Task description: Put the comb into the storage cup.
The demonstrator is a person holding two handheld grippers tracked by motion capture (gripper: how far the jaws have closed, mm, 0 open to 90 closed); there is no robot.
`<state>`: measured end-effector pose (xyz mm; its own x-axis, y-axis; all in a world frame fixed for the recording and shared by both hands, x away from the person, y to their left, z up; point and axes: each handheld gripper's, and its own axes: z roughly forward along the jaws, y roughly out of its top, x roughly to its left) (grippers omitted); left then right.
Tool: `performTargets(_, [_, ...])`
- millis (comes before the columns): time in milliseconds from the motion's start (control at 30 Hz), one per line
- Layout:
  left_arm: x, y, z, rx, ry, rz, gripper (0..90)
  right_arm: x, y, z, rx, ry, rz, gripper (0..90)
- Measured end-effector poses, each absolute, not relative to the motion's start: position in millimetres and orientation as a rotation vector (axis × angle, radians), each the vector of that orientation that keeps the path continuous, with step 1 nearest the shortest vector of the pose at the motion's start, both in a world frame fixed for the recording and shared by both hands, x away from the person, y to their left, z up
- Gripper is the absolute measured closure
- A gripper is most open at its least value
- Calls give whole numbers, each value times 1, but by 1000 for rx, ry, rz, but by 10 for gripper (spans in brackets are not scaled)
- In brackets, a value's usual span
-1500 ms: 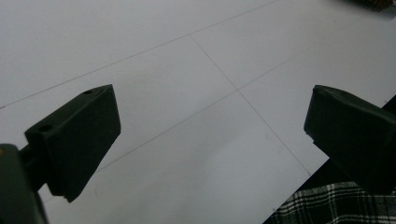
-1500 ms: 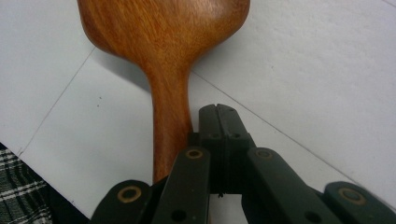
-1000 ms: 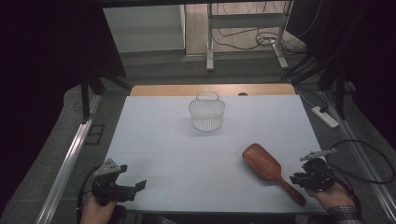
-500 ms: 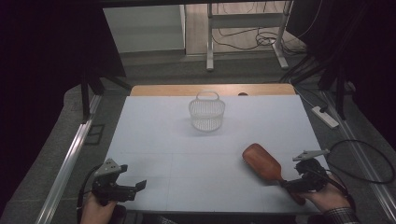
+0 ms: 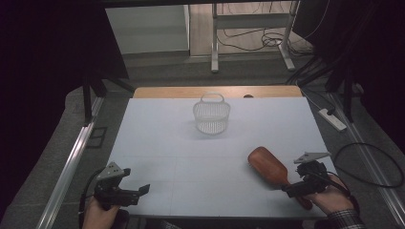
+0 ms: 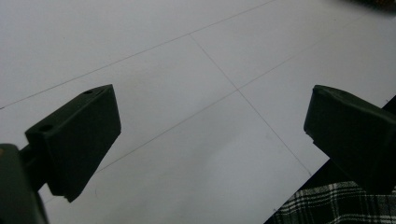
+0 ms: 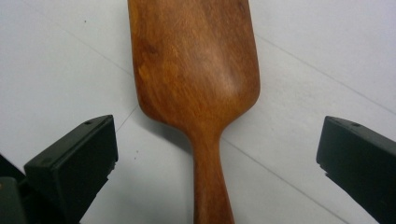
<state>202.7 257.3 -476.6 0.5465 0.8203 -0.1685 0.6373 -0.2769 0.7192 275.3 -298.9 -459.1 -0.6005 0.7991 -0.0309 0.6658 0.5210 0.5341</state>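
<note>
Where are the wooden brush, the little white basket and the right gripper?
wooden brush [image 5: 267,164], high view, on its broad head.
white basket [image 5: 211,119], high view, on its mesh wall.
right gripper [image 7: 217,154], right gripper view, between its fingertips.

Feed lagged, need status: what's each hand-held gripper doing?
Left hand-held gripper: open, holding nothing.
Right hand-held gripper: jaws just opened, wooden brush handle between them, ungripped.

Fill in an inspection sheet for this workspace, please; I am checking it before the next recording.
Surface: white table, faint grid lines, no spills seen.
Job's things: wooden brush lying flat near the right edge; its handle runs between the open jaws, untouched.
Clutter: white basket upright at the far middle.
Grippers: right gripper jaws just opened wide; left gripper open over bare table.
Cables: cable loops right of the table; more on the floor beyond.
Surroundings: power strip, metal frame legs, dark room.
</note>
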Motion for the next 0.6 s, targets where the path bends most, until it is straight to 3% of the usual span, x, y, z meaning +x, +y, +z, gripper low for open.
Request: performTargets(600, [203, 258, -477, 2011, 1173, 293, 37, 289, -290, -489, 1279, 2581, 577, 0])
